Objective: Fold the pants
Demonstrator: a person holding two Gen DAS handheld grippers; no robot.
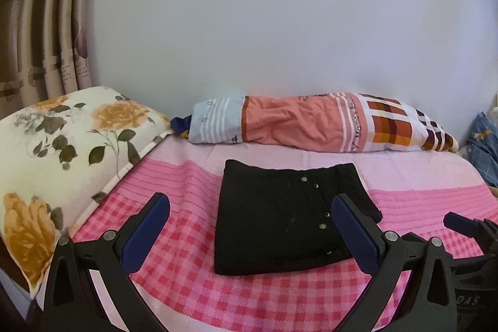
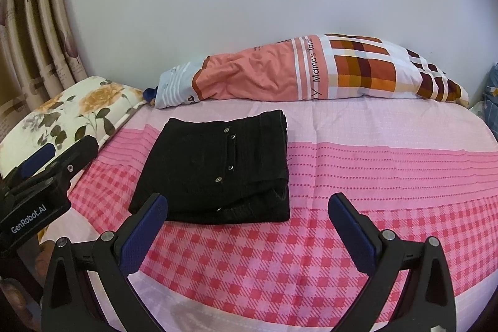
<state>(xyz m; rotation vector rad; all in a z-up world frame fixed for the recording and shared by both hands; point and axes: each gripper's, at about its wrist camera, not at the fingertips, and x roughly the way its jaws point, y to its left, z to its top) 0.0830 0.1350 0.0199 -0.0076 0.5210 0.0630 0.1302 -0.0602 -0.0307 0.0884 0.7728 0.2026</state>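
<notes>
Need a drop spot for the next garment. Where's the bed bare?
Bare: pink sheet right of the folded black pants, up to the patchwork pillow; also the checked strip nearest the grippers. Crowded: left side, by the floral pillow.

The folded pants (image 1: 286, 213) lie on the bed (image 1: 193, 285) at my twelve o'clock. Behind them a long pillow (image 1: 311, 123) lies along the wall (image 1: 280, 21); another pillow (image 1: 62, 151) sits at ten o'clock.
</notes>
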